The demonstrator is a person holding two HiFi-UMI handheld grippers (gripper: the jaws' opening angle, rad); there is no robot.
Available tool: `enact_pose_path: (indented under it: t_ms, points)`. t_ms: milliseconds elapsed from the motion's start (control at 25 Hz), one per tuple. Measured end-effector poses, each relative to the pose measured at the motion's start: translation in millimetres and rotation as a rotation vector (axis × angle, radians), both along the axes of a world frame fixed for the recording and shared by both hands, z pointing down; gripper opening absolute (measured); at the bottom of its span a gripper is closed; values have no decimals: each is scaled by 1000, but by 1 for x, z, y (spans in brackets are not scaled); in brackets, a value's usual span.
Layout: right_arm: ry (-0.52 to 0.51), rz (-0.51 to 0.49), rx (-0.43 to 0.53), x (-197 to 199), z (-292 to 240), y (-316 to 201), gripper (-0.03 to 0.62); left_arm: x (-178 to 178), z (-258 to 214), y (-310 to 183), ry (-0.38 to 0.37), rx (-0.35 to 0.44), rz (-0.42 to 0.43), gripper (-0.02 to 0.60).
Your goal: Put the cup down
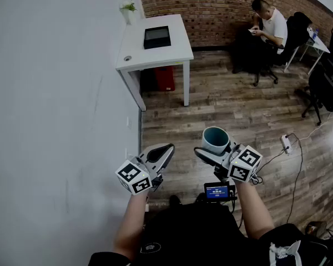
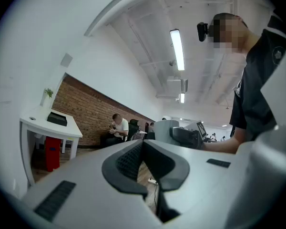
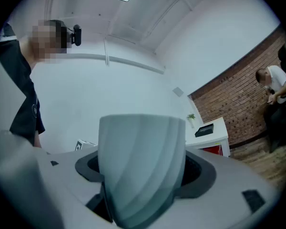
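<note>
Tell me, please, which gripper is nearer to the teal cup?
Right. The right gripper holds the teal cup between its jaws; the left gripper, shut and empty, sits apart to the cup's left.

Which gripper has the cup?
The right gripper: its fingers clamp the teal cup. The left gripper is shut, with nothing in it.

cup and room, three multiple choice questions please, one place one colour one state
1. Where is the cup? A on a shelf; B in the right gripper; C on the floor.
2. What colour is the box under the white table? A blue; B red; C yellow.
3. How is the left gripper? A shut, empty; B wide open; C holding a plate.
Answers: 1 B, its jaws flank the cup; 2 B, red in the head view; 3 A, pads meet on nothing.
</note>
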State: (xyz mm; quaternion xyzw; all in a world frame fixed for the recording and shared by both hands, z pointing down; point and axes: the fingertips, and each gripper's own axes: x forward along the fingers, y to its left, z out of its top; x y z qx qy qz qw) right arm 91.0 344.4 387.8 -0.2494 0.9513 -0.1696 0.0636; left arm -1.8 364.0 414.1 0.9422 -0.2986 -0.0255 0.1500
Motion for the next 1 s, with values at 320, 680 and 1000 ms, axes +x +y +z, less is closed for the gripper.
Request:
enact_pose_path:
  t_ms: [320, 680, 1000]
  points:
    - [4, -13, -1, -5, 2, -2, 394, 1, -3, 0, -6, 1, 17, 8]
    - [-19, -35, -22, -3, 2, 0, 394, 6, -2, 4, -10, -6, 23, 8]
    - [-11, -55, -28, -2, 5, 7, 394, 8, 0, 9, -7, -11, 21, 8]
